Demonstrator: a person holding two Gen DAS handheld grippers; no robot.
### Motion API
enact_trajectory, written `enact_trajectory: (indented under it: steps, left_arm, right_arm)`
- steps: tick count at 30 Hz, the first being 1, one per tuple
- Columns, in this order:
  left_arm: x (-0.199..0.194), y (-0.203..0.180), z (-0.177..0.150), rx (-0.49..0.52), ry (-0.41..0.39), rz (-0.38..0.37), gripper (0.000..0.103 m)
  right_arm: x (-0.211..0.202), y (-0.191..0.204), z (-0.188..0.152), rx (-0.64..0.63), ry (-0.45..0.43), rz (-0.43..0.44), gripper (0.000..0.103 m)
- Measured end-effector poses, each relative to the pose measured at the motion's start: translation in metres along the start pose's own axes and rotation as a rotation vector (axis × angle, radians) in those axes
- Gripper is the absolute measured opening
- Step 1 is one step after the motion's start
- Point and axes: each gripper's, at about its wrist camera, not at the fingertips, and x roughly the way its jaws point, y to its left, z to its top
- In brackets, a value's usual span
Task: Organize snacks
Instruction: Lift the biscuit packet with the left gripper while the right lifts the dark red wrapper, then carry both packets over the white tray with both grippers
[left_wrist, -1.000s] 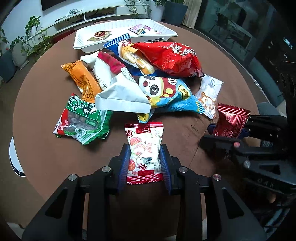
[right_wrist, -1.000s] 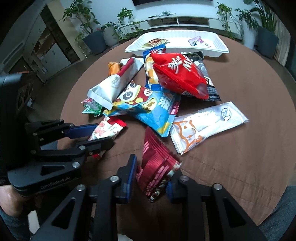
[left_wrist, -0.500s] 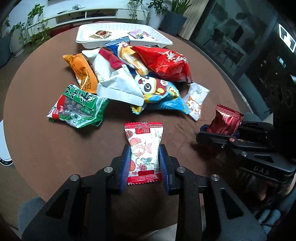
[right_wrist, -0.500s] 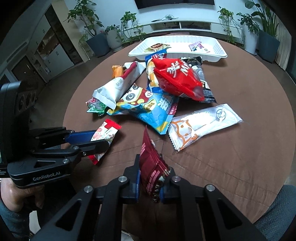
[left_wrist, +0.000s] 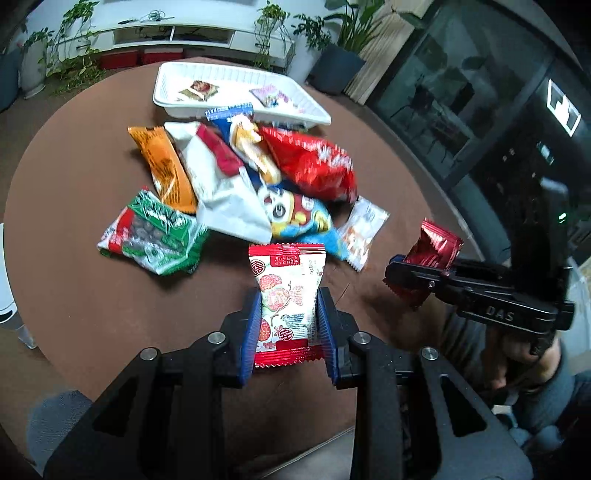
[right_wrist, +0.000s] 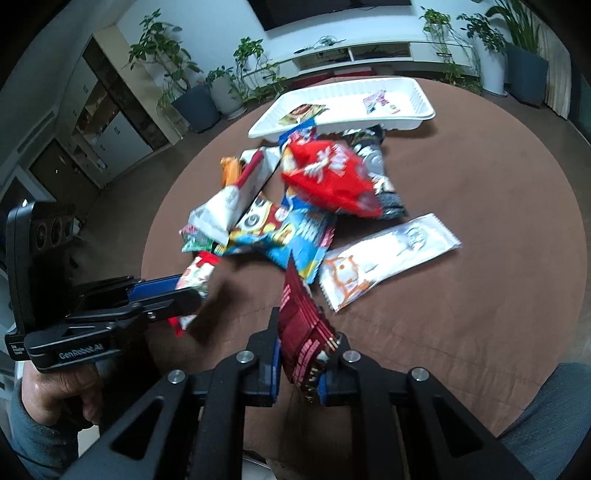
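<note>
My left gripper (left_wrist: 288, 310) is shut on a white and red flowered snack packet (left_wrist: 286, 291) and holds it above the brown round table (left_wrist: 74, 295). My right gripper (right_wrist: 299, 347) is shut on a dark red foil packet (right_wrist: 301, 325), also lifted; it shows in the left wrist view (left_wrist: 432, 251). A pile of snack bags lies mid-table: a red bag (left_wrist: 314, 162), a blue cartoon bag (left_wrist: 295, 218), a white bag (left_wrist: 221, 184), an orange bag (left_wrist: 166, 170), a green bag (left_wrist: 151, 236). A white tray (left_wrist: 236, 74) with two or three small packets stands at the far edge.
A long white packet (right_wrist: 388, 258) lies right of the pile. Potted plants (right_wrist: 192, 85) and a low white cabinet (right_wrist: 354, 51) stand beyond the table. Dark glass panels (left_wrist: 480, 92) are on the right.
Both grippers have risen and pulled back from the table, each carrying its packet. The right gripper closed tighter on the red foil packet, which now stands on edge.
</note>
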Motion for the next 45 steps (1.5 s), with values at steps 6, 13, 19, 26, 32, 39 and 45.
enact_trajectory:
  steps: [6, 13, 19, 26, 32, 39, 45]
  left_arm:
    - [-0.017, 0.024, 0.019, -0.055, -0.051, -0.025, 0.027]
    - [-0.037, 0.054, 0.051, -0.089, -0.11, -0.03, 0.027]
    - [-0.052, 0.078, 0.106, -0.08, -0.164, 0.004, 0.027]
    - [-0.052, 0.098, 0.188, -0.04, -0.191, 0.051, 0.027]
    - [-0.028, 0.103, 0.255, 0.007, -0.156, 0.08, 0.027]
    - [0.042, 0.096, 0.317, 0.058, -0.082, 0.082, 0.027]
    - [0.107, 0.101, 0.332, 0.059, 0.002, 0.097, 0.027]
  right_arm:
    - [-0.011, -0.027, 0.011, 0.067, -0.022, 0.001, 0.016]
    - [-0.022, -0.054, 0.025, 0.11, -0.048, -0.01, 0.016]
    - [-0.042, -0.09, 0.06, 0.142, -0.113, -0.046, 0.016]
    - [-0.059, -0.136, 0.127, 0.188, -0.188, -0.086, 0.016]
    - [-0.04, -0.133, 0.196, 0.149, -0.212, -0.059, 0.016]
    - [0.018, -0.079, 0.272, -0.008, -0.157, -0.026, 0.016]
    - [0.085, -0.052, 0.297, -0.044, -0.044, 0.025, 0.016]
